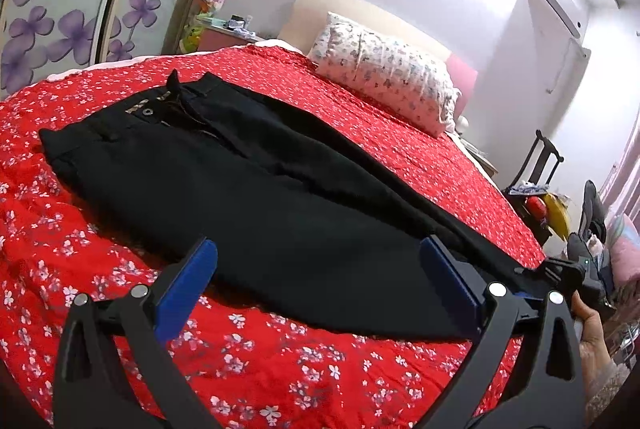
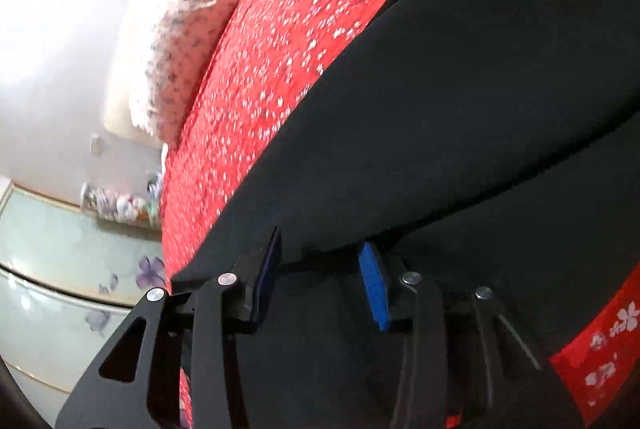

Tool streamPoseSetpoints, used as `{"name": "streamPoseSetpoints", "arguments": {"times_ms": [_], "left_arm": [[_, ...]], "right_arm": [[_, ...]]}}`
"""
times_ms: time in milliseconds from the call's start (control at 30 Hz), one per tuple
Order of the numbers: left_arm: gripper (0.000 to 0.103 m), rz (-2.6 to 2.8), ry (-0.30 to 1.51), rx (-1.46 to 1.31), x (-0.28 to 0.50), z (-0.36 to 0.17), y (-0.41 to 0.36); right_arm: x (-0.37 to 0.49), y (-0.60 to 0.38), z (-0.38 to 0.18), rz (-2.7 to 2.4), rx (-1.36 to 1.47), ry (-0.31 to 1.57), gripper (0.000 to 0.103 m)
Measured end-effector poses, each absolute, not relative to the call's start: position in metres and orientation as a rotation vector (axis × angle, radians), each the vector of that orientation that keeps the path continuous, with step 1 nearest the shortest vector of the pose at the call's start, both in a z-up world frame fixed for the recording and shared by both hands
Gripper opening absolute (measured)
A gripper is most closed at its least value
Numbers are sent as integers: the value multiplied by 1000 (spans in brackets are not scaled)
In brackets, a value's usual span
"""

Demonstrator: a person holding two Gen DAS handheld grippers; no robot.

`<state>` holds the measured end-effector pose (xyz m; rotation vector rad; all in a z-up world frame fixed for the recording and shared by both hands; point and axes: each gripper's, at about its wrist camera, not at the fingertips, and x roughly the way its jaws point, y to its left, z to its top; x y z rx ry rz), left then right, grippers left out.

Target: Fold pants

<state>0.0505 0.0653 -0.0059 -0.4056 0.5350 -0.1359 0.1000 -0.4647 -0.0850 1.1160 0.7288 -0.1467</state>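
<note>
Your bed (image 1: 248, 361), under a red flowered cover, fills most of both views, with a flowered pillow (image 1: 384, 77) at its head. The black pants (image 1: 248, 189) lie flat along it, waistband at the far end, legs running toward you. Your left claw (image 1: 316, 277) hangs wide over the near leg, gripping nothing. Your right claw (image 2: 320, 269) sits at the hem of the pants with its blue pads narrowed; cloth lies between them, not yet pinched.
</note>
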Motion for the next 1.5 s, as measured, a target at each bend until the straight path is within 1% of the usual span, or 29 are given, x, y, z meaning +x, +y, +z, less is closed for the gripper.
{"name": "streamPoseSetpoints", "arguments": {"times_ms": [33,67,100,133,167,200,300,400,500,567,667,800,867,1100,1133,1233,1300,1367,1433,1467,1500], "left_arm": [[101,-140,534,-404,51,-6,65],[101,-140,532,-404,51,-7,64],[101,-141,531,-407,51,-7,64],[101,-148,534,-415,52,-8,64],[101,-153,539,-425,52,-9,65],[101,-162,550,-441,54,-10,67],[101,-181,593,-510,62,-12,77],[101,-204,625,-621,76,-10,90],[101,-172,613,-691,102,6,104],[101,-133,596,-674,124,22,107],[101,-154,678,-640,185,35,104],[101,-160,798,-659,264,25,95],[101,-125,830,-673,305,16,93],[100,101,854,-659,393,-12,85],[98,139,862,-642,405,-14,83],[92,251,913,-596,436,-24,81],[84,308,960,-599,451,-37,84],[81,344,993,-584,462,-47,84],[71,374,997,-525,464,-50,82],[58,367,991,-495,466,-49,81],[38,351,983,-486,466,-48,82]], "right_arm": [[104,-465,-82,-159,1102,713,41],[102,-467,-79,-186,1067,688,36],[100,-467,-78,-204,1044,678,23],[97,-472,-80,-207,1045,667,16],[95,-474,-82,-197,1077,662,10],[92,-476,-83,-189,1099,659,8],[77,-478,-72,-148,1129,611,6],[69,-475,-58,-131,1113,582,5],[66,-473,-58,-134,1109,616,5],[67,-474,-64,-150,1126,664,4],[71,-476,-69,-150,1120,701,4],[80,-475,-71,-151,1065,750,4],[84,-477,-74,-147,1055,772,4],[100,-469,-73,-122,919,827,4],[101,-469,-74,-119,912,829,4],[101,-469,-73,-107,893,835,4],[102,-469,-73,-99,881,839,4],[103,-469,-72,-98,878,839,4],[104,-468,-71,-94,868,841,5],[105,-468,-71,-95,861,842,4],[106,-465,-69,-97,852,841,5]]}}
